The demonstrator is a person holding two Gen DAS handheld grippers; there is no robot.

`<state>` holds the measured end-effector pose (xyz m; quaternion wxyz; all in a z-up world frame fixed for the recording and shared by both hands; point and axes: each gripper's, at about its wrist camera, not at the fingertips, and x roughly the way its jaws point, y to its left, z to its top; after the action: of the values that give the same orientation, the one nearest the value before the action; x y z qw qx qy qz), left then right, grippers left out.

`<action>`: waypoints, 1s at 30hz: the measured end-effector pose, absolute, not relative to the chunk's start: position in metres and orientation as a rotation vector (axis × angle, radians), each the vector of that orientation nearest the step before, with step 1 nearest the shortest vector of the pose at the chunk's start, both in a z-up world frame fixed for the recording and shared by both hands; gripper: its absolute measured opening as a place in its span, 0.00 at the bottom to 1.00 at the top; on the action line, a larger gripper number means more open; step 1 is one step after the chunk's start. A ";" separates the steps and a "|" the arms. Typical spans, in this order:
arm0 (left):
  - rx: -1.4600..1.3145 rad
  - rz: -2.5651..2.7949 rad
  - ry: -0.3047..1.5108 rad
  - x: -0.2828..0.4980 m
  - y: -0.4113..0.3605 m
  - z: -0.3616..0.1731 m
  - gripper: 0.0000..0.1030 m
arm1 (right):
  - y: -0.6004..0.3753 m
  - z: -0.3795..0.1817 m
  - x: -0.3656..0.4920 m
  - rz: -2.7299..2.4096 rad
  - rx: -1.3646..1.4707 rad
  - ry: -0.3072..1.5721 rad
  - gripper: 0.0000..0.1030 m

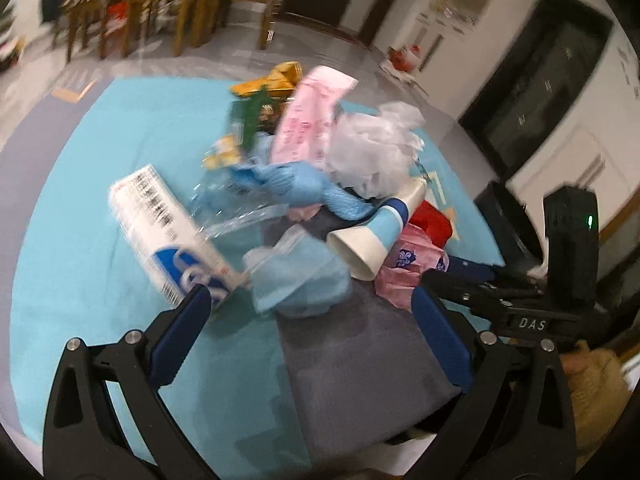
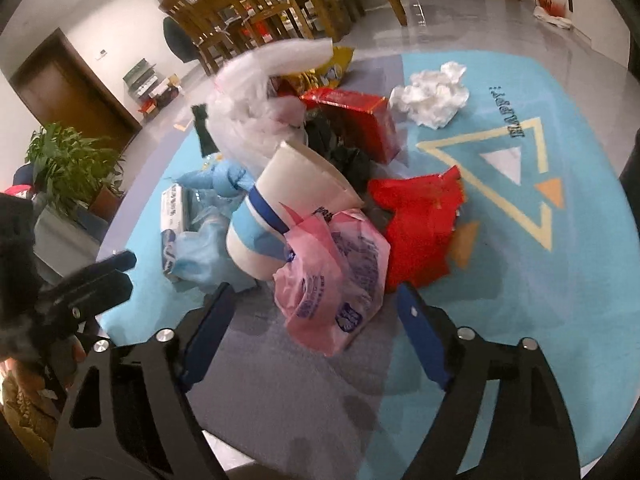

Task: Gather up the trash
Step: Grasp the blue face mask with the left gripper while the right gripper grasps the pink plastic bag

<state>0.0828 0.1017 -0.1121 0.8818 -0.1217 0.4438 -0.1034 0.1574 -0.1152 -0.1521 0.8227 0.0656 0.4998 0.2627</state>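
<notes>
Both tools sit lowest in their views, jaws apart and nothing between them: the left tool (image 1: 312, 300) above a pale blue bag (image 1: 296, 280), the right tool (image 2: 316, 312) just short of a pink printed bag (image 2: 336, 276). No earlier view is given, so motion stays unjudged.

Largest is the round blue rug (image 2: 560, 280) on the floor, which carries the whole trash heap near its middle. Since the pieces overlap, a pinch on one could drag its neighbours across the rug.

Next, the white and blue paper cup (image 2: 288, 200) lies tipped against the pink printed bag; lifting that bag could roll the cup away.

Thin film like the pink bag may slip from the pads or tear.

Smallest, the crumpled white tissue (image 2: 432, 96) lies apart from the heap and could be overlooked.
</notes>
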 end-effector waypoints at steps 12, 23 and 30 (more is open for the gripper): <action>-0.060 -0.257 1.032 0.115 0.065 -0.143 0.45 | -0.117 -0.162 0.164 0.560 0.124 1.101 0.42; -0.176 -0.304 0.971 0.089 0.078 -0.127 0.06 | -0.162 -0.150 0.152 0.539 0.251 1.093 0.35; -0.351 -0.374 0.867 0.068 0.087 -0.094 0.06 | -0.200 -0.144 0.149 0.467 0.384 1.058 0.35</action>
<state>0.0685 0.0875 -0.0940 0.8757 -0.1683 0.4155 -0.1794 0.1490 -0.2005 -0.1440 0.8202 0.1802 0.4967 0.2194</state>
